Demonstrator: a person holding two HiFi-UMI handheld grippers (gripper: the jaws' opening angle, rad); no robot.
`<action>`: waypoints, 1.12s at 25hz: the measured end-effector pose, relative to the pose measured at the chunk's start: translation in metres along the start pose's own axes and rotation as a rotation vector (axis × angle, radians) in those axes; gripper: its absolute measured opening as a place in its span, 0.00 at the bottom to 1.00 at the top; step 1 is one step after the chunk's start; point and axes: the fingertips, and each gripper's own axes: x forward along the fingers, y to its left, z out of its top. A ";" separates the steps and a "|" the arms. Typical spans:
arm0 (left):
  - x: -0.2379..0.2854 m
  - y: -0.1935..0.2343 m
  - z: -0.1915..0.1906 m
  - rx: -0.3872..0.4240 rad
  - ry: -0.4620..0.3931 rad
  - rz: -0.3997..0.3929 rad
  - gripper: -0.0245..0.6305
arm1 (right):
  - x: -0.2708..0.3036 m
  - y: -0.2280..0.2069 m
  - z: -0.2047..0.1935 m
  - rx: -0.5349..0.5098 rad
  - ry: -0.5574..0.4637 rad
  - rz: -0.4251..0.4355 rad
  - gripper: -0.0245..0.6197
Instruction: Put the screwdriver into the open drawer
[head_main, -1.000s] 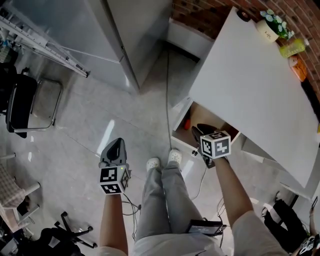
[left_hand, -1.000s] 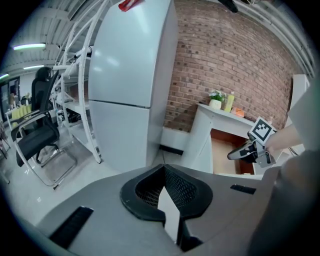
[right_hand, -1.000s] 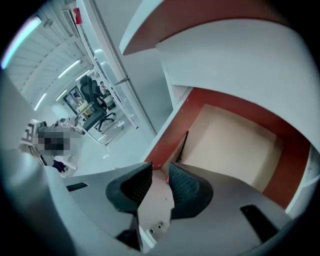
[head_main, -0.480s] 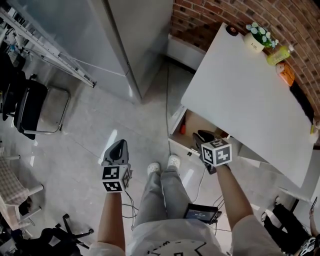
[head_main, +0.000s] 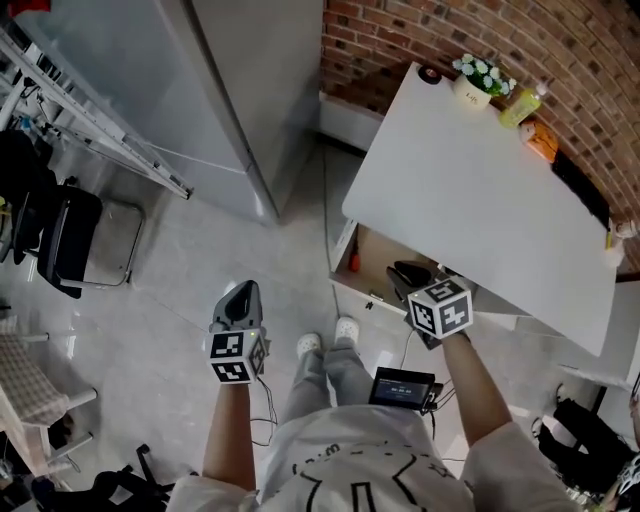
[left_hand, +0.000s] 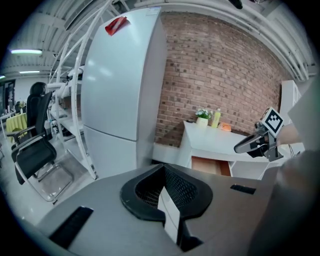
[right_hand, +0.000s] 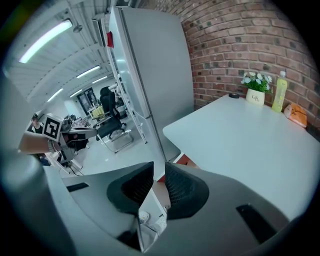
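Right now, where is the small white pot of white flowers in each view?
Head view: the small white pot of white flowers, top right, on the white table's far edge.
Left gripper view: right of centre, before the brick wall.
Right gripper view: upper right, on the table.
Shared landmark: the yellow-green bottle beside it.

Pot (right_hand: 255, 96): you have one short dark word in script on its white side; it looks like "Life", but it is too small to be sure.
Marker cubes: the left cube (head_main: 236, 357) on your left gripper (head_main: 239, 289) and the right cube (head_main: 440, 307) on your right gripper (head_main: 400, 270) carry black-and-white square codes, not letters or digits.
Screen (head_main: 403, 386) at your waist: lit lines, too small to read.
Red tag (left_hand: 116, 25) on the fridge (left_hand: 120, 90): its print can't be made out.
Yellow bottle (right_hand: 279, 91): label unreadable.
Shirt (head_main: 350, 485): black line print, no word you can read.
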 end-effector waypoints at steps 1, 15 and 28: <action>-0.002 -0.003 0.007 0.012 -0.012 -0.008 0.06 | -0.006 0.003 0.002 -0.008 -0.006 0.006 0.14; -0.024 -0.033 0.085 0.119 -0.163 -0.042 0.06 | -0.079 0.011 0.052 -0.084 -0.192 -0.073 0.12; -0.040 -0.042 0.150 0.153 -0.324 -0.057 0.06 | -0.138 0.020 0.102 -0.192 -0.383 -0.196 0.11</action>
